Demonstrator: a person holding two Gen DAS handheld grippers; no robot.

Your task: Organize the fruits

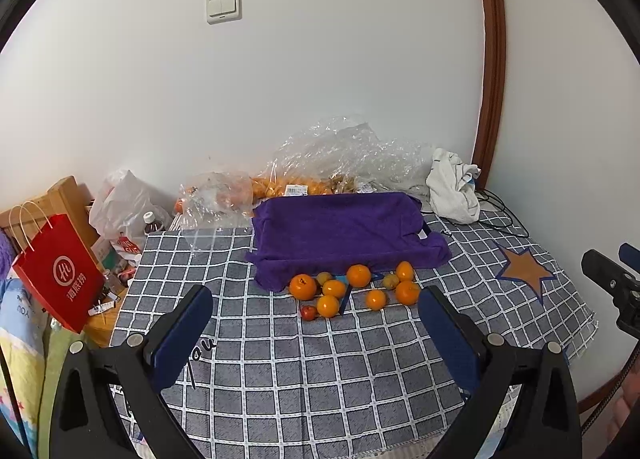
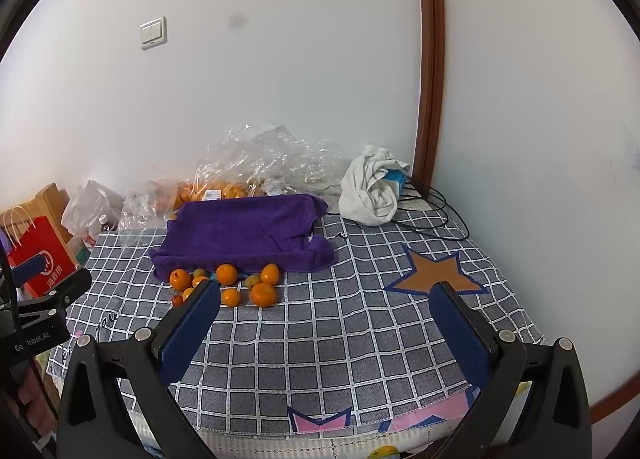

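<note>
Loose oranges (image 1: 358,275) cluster mid-frame on the checked cloth (image 1: 280,371), right against the purple towel (image 1: 340,231); a small red fruit (image 1: 308,312), maybe a cherry tomato, sits at their lower left. Left claw (image 1: 316,309) spread wide, empty. Right claw (image 2: 327,299) likewise agape, holding nothing, hovering over the cloth.

My cloth (image 1: 304,371) is grey with a white grid and a brown, blue-edged star (image 1: 524,269); the towel (image 1: 340,235) on it is solid purple. The fruits (image 1: 358,275) before it are orange, one small one (image 1: 308,312) red. My finger pads (image 1: 182,339) are dark blue, the paper bag (image 1: 60,271) red with white print.
</note>
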